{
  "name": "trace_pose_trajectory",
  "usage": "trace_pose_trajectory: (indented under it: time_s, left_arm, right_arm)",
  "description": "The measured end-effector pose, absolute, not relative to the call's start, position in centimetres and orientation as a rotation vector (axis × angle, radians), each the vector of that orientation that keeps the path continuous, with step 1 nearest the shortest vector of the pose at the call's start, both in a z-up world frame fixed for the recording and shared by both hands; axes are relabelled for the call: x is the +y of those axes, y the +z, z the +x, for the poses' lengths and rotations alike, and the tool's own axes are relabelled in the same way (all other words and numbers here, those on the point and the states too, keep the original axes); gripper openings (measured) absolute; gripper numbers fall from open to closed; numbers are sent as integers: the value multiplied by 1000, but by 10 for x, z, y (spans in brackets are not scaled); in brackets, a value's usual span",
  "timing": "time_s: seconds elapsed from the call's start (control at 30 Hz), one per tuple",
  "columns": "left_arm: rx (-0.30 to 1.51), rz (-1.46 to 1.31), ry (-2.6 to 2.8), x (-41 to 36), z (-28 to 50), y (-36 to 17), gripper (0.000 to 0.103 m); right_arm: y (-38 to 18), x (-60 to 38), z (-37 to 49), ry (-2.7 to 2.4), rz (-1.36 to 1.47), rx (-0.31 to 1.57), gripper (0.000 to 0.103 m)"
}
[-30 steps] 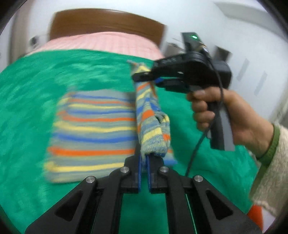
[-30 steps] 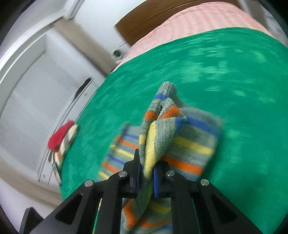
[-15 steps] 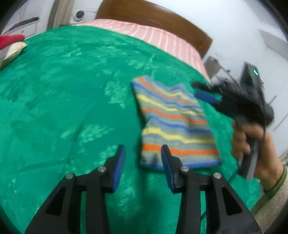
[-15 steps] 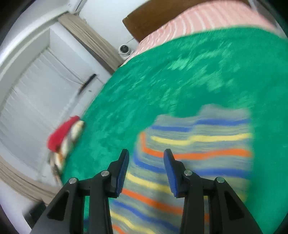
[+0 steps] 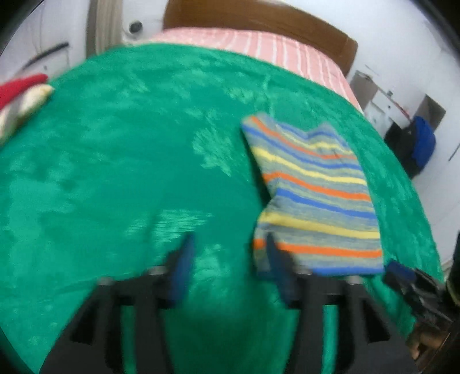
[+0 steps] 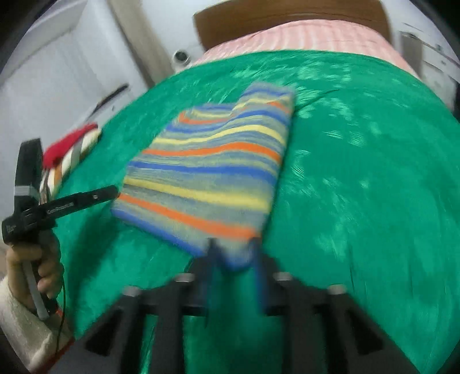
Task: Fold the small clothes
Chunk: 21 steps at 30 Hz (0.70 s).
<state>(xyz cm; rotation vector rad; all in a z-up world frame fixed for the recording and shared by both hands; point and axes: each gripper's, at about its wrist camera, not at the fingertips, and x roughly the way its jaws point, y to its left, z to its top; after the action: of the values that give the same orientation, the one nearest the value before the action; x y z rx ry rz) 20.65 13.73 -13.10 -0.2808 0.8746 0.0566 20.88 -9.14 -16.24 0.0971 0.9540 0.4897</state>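
Observation:
A small striped knit garment (image 5: pixel 313 195) in grey, blue, orange and yellow lies folded flat on the green blanket (image 5: pixel 129 172); it also shows in the right wrist view (image 6: pixel 212 169). My left gripper (image 5: pixel 227 259) is open and empty, at the garment's near left corner. My right gripper (image 6: pixel 234 259) is open, its fingers on either side of the garment's near corner. The left gripper also shows in the right wrist view (image 6: pixel 112 192), beside the garment's left edge.
A red and striped pile of clothes (image 5: pixel 20 97) lies at the blanket's far left edge, also seen in the right wrist view (image 6: pixel 69 149). A pink striped sheet (image 5: pixel 258 49) and brown headboard (image 5: pixel 258 20) lie beyond. The blanket drops off at the right.
Both grippers held the garment's folded-over part a second ago, then let go. The garment now lies flat and folded, and both grippers have pulled back towards its near edge.

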Motion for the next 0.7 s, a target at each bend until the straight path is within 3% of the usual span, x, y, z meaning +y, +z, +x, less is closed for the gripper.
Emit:
trace_pose_trajectory:
  time_s: [0.07, 0.3, 0.7]
  left_arm:
    - [844, -247, 88, 138, 193, -122, 71]
    - [824, -173, 139, 136, 177, -105, 71]
    - [813, -129, 142, 134, 184, -102, 71]
  right_arm:
    - [-160, -96, 185, 478, 127, 908, 62]
    - [-156, -122, 131, 416, 191, 852, 64]
    - [-161, -119, 123, 409, 166, 867, 64]
